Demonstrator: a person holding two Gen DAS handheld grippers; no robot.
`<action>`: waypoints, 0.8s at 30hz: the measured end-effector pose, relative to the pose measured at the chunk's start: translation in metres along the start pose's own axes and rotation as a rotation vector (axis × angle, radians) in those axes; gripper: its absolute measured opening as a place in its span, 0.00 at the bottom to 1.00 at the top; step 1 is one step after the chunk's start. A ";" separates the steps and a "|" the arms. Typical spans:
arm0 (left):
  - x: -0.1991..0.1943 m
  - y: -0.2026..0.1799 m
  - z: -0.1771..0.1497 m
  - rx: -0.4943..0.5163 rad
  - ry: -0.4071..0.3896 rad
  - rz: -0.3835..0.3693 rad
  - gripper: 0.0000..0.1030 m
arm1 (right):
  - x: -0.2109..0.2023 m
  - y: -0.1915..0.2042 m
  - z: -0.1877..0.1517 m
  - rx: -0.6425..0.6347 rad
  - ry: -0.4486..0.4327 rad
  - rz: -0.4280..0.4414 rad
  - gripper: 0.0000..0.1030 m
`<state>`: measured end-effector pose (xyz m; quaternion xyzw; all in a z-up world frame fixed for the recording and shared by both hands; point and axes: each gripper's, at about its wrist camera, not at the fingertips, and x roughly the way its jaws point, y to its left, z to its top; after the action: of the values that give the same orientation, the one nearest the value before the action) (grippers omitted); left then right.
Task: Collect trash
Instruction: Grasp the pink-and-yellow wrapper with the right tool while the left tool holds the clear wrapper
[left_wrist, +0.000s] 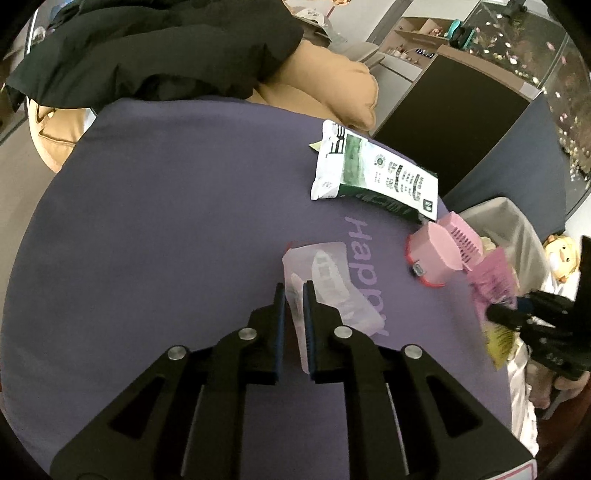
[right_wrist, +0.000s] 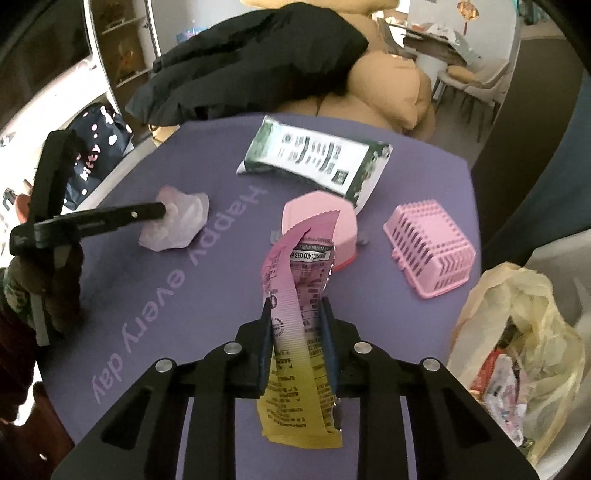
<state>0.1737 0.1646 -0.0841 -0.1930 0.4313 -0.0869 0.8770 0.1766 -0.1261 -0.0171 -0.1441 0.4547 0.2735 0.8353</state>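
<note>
The right gripper (right_wrist: 294, 306) has its fingers clamped on a torn pink-and-yellow snack wrapper (right_wrist: 295, 332), which stands up between them, its pink end curling toward the pink box (right_wrist: 343, 221) and its yellow end hanging down over the gripper body. The left gripper (left_wrist: 293, 291) has its fingers pressed together on a crumpled clear plastic wrapper (left_wrist: 332, 280) that lies on the purple table (left_wrist: 166, 221), just beside the printed word "Happy" (left_wrist: 364, 258).

Taking the pink box as the landmark: it sits near the middle of the table with a red rim at its base. Just behind it lies a green-and-white milk carton (right_wrist: 314, 158), flat on its side. To its right, a little apart, a pink slatted basket (right_wrist: 430, 247) lies tipped over. Farther right, off the table's edge, an open yellowish trash bag (right_wrist: 524, 332) holds other wrappers. To the box's left is the clear wrapper with the left gripper on it. Well behind the box, past the carton, a black garment (right_wrist: 251, 62) drapes over a tan plush toy (right_wrist: 391, 85).
</note>
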 end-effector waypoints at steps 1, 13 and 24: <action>0.001 -0.001 0.000 0.003 0.001 0.009 0.08 | -0.003 0.001 0.000 -0.006 -0.007 -0.003 0.22; 0.001 -0.021 0.005 0.036 -0.011 0.032 0.02 | -0.008 -0.003 0.004 -0.006 -0.032 -0.036 0.22; -0.044 -0.082 0.040 0.107 -0.122 0.029 0.01 | -0.057 -0.036 0.018 0.047 -0.167 -0.073 0.22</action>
<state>0.1798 0.1150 0.0035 -0.1444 0.3747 -0.0851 0.9119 0.1845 -0.1652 0.0403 -0.1178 0.3843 0.2432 0.8828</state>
